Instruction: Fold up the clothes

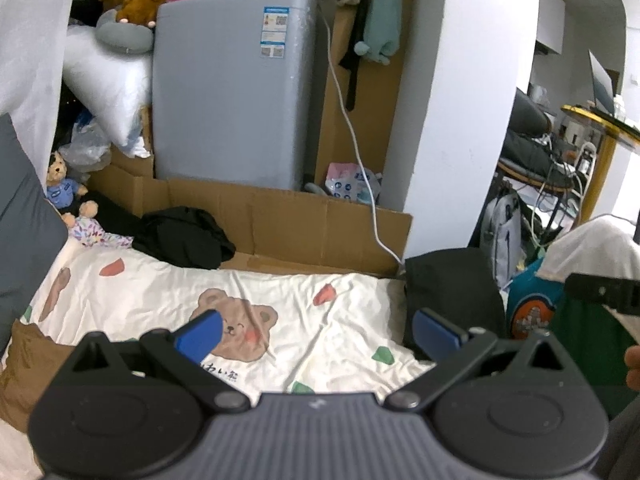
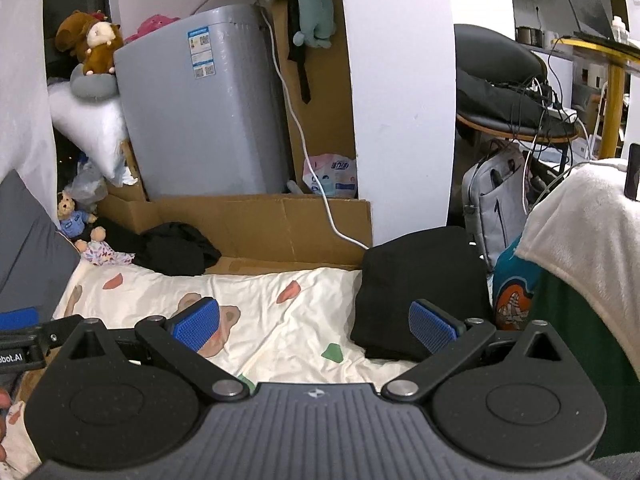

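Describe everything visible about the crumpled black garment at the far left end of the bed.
The crumpled black garment is a dark, matte, soft-looking cloth bunched into a loose, unfolded heap with deep creases. It lies at the far edge of the bear-print sheet, its back against the cardboard panel. A floral-print cloth and a small teddy bear sit just left of it. Neither open gripper touches it; a neater black stack lies apart, to the right.

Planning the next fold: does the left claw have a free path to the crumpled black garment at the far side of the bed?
Probably yes. The left claw is open and holds nothing, and only the bare bear-print sheet lies between it and the crumpled black garment.
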### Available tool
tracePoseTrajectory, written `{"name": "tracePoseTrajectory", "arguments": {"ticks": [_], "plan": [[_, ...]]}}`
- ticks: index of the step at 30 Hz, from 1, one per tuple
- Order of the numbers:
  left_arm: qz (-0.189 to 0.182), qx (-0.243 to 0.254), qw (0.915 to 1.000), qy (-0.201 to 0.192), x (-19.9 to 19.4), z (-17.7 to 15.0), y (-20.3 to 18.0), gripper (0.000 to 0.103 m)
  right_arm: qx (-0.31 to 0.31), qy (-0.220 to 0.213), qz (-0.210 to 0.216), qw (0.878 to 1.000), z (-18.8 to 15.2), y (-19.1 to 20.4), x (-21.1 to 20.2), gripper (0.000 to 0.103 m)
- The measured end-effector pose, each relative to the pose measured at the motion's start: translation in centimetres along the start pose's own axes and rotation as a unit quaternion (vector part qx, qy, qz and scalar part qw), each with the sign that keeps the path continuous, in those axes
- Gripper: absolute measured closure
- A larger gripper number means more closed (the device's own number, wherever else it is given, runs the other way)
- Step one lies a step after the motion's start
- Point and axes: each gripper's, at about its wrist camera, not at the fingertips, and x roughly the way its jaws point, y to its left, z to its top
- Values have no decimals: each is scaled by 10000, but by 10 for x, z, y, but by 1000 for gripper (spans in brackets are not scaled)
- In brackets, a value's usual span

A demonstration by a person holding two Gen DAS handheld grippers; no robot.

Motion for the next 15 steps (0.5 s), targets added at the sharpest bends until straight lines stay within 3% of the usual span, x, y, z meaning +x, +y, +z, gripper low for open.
{"name": "tracePoseTrajectory", "arguments": {"ticks": [15], "plan": [[111, 26, 9999, 118, 1, -3, -1, 0, -123, 104, -17, 9999, -7, 6, 0, 0]]}}
